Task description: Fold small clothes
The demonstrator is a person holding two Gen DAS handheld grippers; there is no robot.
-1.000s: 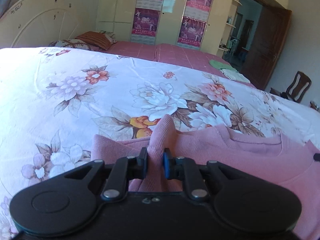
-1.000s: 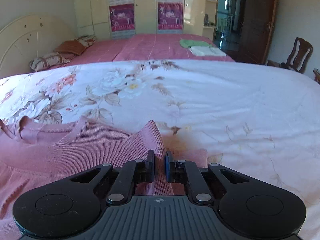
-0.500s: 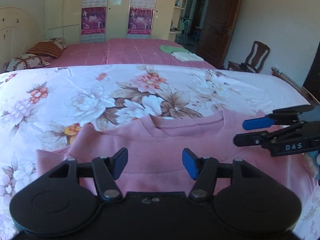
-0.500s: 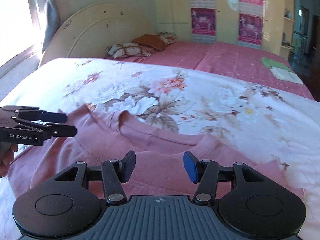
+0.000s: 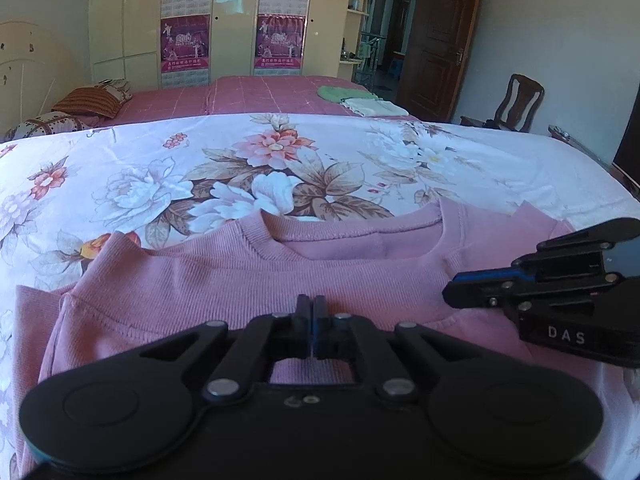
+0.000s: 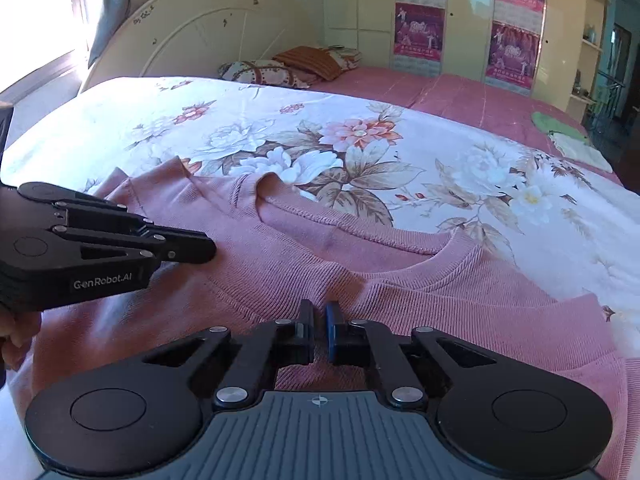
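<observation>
A pink knit sweater (image 5: 280, 276) lies flat on the floral bedsheet (image 5: 280, 152), neckline facing away. It also shows in the right wrist view (image 6: 400, 280). My left gripper (image 5: 311, 308) is shut, its tips over the sweater's chest below the collar, with nothing seen between the pads. My right gripper (image 6: 319, 314) is shut, with a thin gap, over the sweater near the collar; no cloth shows between its pads. The right gripper shows at the right of the left wrist view (image 5: 456, 290). The left gripper shows at the left of the right wrist view (image 6: 208, 246).
A second bed with a pink cover (image 5: 260, 96) lies beyond, with pillows (image 6: 280, 70) and folded green and white cloths (image 5: 360, 100) on it. Wardrobes with posters (image 5: 232, 20) line the far wall. A wooden chair (image 5: 516, 104) and a door (image 5: 440, 32) stand at the right.
One second ago both grippers were shut on sweater cloth. Half a second ago both were open over the sweater. Now both are shut again, nearer the collar and each other.
</observation>
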